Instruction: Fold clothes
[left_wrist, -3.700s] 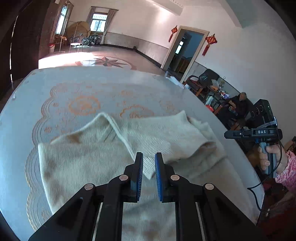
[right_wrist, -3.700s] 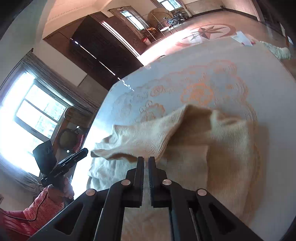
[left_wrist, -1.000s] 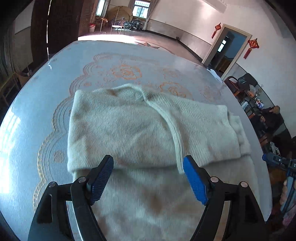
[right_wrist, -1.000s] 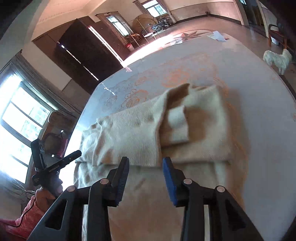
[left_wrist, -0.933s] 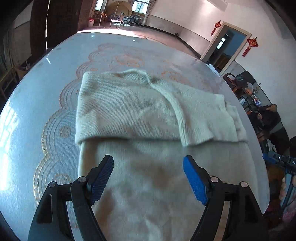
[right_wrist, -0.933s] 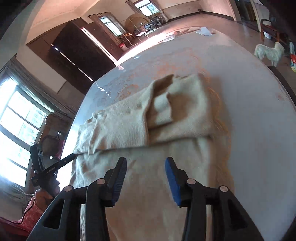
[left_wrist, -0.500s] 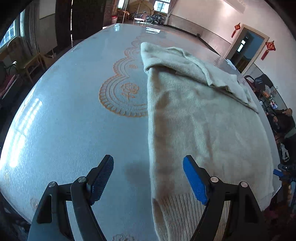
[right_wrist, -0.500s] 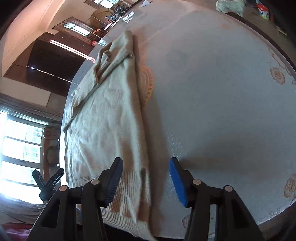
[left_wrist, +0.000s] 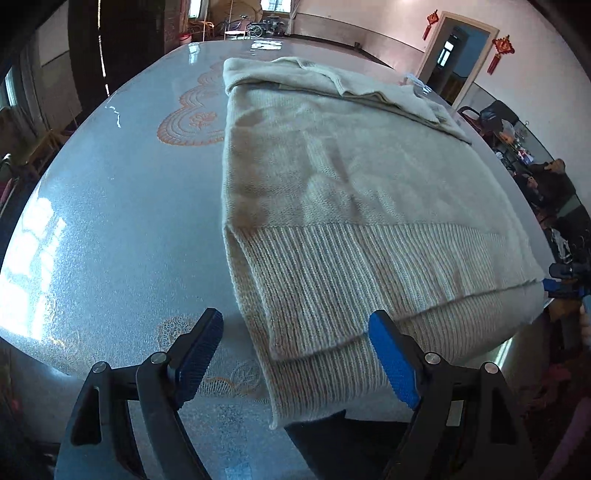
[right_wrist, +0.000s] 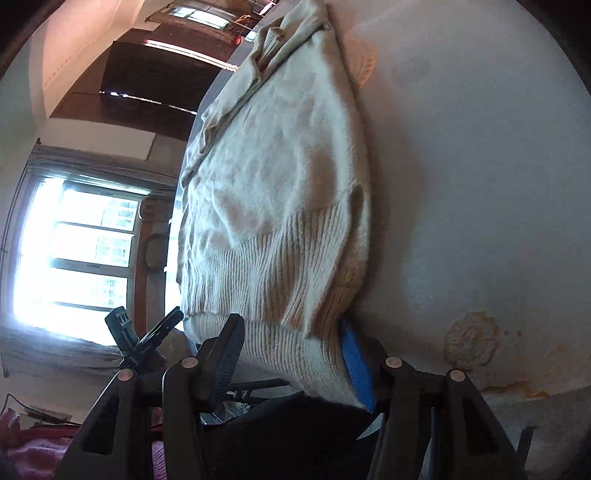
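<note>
A cream knit sweater (left_wrist: 351, 177) lies flat on the round table (left_wrist: 110, 221), with its sleeves folded across the far end (left_wrist: 332, 81). Its ribbed hem (left_wrist: 332, 273) hangs slightly over the near table edge. My left gripper (left_wrist: 295, 325) hovers at the hem's left corner. Its jaws are opening wide; the corner lies between them and neither pad presses on it. In the right wrist view the sweater (right_wrist: 280, 166) runs away from my right gripper (right_wrist: 290, 325). That gripper is open around the hem's right corner, with the blue pad (right_wrist: 354, 362) beside the fabric edge.
The table (right_wrist: 480, 166) has a pale cloth with orange patterns. A person sits at the right (left_wrist: 550, 181), near a doorway (left_wrist: 454, 48). A dark cabinet (left_wrist: 122, 37) stands at the back left. A bright window (right_wrist: 81, 251) is behind the left gripper (right_wrist: 147, 336).
Both grippers have drawn back from the folded sleeves to the sweater's near hem, one at each corner. The right jaws stand wider than a second ago.
</note>
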